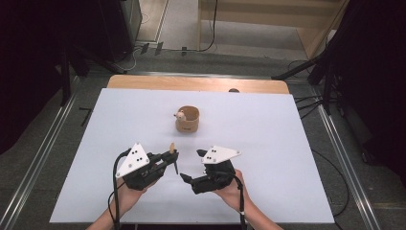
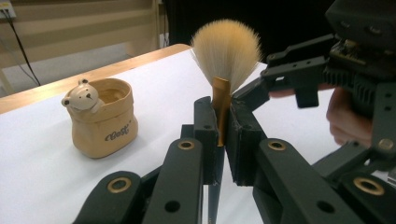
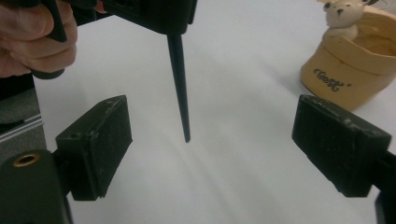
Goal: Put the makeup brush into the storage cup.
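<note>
Gold metal shows between the closed jaws of the left gripper (image 2: pixel 223 135): they clamp the ferrule of a makeup brush (image 2: pixel 226 53), whose pale bristles fan out above the jaws while its thin black handle hangs down below them, the tip above the white table (image 1: pixel 268 187) without touching it; in the high view this gripper sits at the near left of the table with the brush (image 1: pixel 173 155) held at its front, roughly upright; the right gripper (image 3: pixel 205 154) has its jaws spread wide with nothing between the pads, and the dark handle hangs just in front of them, so the brush rests with the left hand alone; in the high view the right gripper (image 1: pixel 190 166) lies close beside the left one, apart from the brush; the tan bear-faced pot (image 1: pixel 187 119) stands farther back at mid-table, well apart from both grippers, and its mouth looks empty as far as I can see; judging from this, the pick-up is done and the brush is secured; carrying it to the pot and setting it inside appears to be what is left.
</note>
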Action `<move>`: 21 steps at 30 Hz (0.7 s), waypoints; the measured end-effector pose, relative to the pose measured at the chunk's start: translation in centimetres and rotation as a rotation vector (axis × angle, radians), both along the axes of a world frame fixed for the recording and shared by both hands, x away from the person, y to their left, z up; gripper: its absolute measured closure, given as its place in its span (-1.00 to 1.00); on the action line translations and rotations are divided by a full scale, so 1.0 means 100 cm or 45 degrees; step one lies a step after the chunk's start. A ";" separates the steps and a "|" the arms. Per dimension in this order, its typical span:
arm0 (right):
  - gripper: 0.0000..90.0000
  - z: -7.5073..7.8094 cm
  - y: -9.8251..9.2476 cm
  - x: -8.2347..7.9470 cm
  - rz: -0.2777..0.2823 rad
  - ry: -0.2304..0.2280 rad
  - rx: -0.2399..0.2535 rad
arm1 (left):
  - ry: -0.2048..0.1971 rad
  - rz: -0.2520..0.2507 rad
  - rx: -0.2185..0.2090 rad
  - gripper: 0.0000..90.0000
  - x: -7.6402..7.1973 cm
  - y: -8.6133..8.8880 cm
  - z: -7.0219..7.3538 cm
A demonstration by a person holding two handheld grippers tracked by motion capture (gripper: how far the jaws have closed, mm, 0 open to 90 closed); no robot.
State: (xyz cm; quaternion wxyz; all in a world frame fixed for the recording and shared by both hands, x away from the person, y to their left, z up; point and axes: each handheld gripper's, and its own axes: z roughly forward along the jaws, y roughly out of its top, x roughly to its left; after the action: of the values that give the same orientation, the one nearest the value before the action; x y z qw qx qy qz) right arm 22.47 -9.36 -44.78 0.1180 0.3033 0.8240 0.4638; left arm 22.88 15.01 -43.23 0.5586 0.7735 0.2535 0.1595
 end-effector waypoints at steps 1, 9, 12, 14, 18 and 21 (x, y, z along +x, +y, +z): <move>-0.74 0.000 -0.002 0.000 0.000 -0.008 -0.002 | 0.000 0.001 0.003 0.87 0.000 0.000 0.000; -0.80 0.006 -0.028 -0.001 -0.062 -0.044 -0.005 | -0.006 0.009 0.017 0.87 0.003 0.001 -0.001; -0.85 0.007 -0.038 -0.002 -0.089 -0.066 -0.011 | -0.004 0.009 0.022 0.87 0.004 0.002 -0.001; -0.90 0.009 -0.045 -0.004 -0.092 -0.091 -0.002 | -0.006 0.013 0.021 0.87 0.005 0.003 -0.001; -0.95 0.011 -0.056 -0.007 -0.106 -0.137 0.029 | -0.006 0.020 0.025 0.87 0.005 0.004 -0.001; -0.95 0.010 -0.063 -0.007 -0.112 -0.145 0.045 | -0.006 0.024 0.029 0.87 0.006 0.005 -0.001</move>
State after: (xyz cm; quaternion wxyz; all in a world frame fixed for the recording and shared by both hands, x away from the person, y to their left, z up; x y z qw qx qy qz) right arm 21.73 -15.64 -43.79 0.1793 0.3143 0.7936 0.4892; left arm 23.52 15.53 -43.38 0.5490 0.7769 0.2575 0.1694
